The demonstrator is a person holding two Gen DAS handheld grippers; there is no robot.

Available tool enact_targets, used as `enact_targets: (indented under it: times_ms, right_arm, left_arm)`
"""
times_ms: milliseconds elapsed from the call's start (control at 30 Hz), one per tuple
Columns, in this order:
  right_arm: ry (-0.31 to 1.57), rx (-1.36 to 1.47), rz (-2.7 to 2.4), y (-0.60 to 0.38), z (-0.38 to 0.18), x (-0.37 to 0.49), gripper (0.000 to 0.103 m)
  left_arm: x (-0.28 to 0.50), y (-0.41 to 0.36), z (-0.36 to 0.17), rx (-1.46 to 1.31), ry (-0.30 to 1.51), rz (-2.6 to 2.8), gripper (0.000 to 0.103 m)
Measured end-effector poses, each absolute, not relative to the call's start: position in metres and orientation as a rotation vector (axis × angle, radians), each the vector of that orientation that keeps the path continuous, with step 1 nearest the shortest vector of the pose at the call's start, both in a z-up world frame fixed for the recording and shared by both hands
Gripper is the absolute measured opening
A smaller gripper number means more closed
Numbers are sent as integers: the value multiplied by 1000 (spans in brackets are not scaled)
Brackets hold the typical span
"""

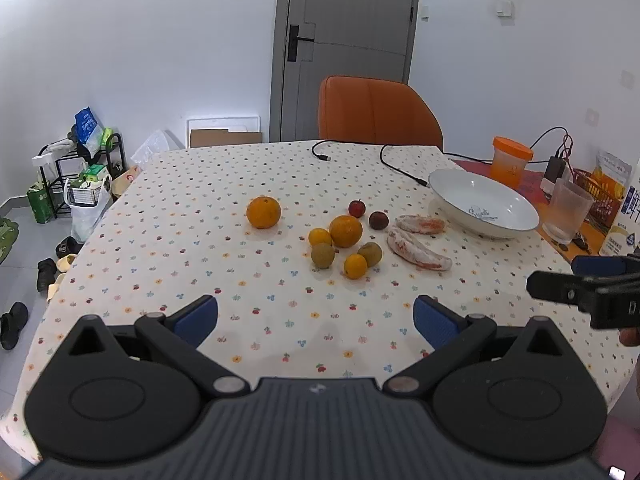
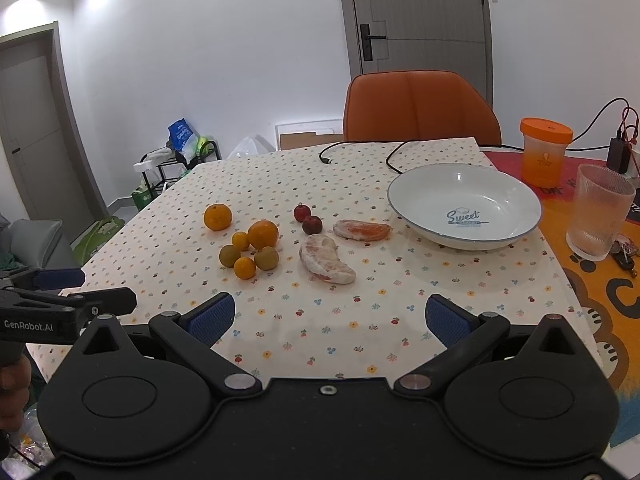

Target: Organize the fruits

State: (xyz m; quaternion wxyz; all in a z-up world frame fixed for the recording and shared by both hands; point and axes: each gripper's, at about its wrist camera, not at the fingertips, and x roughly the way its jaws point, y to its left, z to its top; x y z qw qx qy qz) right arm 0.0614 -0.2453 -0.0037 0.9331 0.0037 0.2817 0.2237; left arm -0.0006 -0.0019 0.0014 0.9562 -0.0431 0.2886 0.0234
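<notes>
Both grippers, left gripper (image 1: 316, 322) and right gripper (image 2: 330, 320), spread wide (empty); fruits (image 2: 262, 234) well ahead on tablecloth (image 2: 360, 320).

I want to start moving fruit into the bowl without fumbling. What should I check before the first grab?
1. Right gripper open and empty: ok, jaws wide apart.
2. Left gripper open and empty: ok.
3. White bowl empty and upright: ok.
4. Pomelo segment nearest the bowl side free of neighbours: ok, it lies apart from the other segment.
5. Cable clear of the bowl: cannot tell, its end runs behind the rim.
6. Ribbed glass out of the carrying path: not ok, it stands close beside the bowl.
</notes>
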Motion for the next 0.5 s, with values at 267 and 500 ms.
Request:
enact_targets:
  times_ms: [267, 500]
  right_arm:
    - [573, -21, 489, -241, -8, 71, 103]
    - [580, 5, 522, -245, -15, 85, 103]
  left_arm:
    - [13, 2, -2, -93, 583, 43, 103]
    - [28, 0, -7, -98, 581, 35, 103]
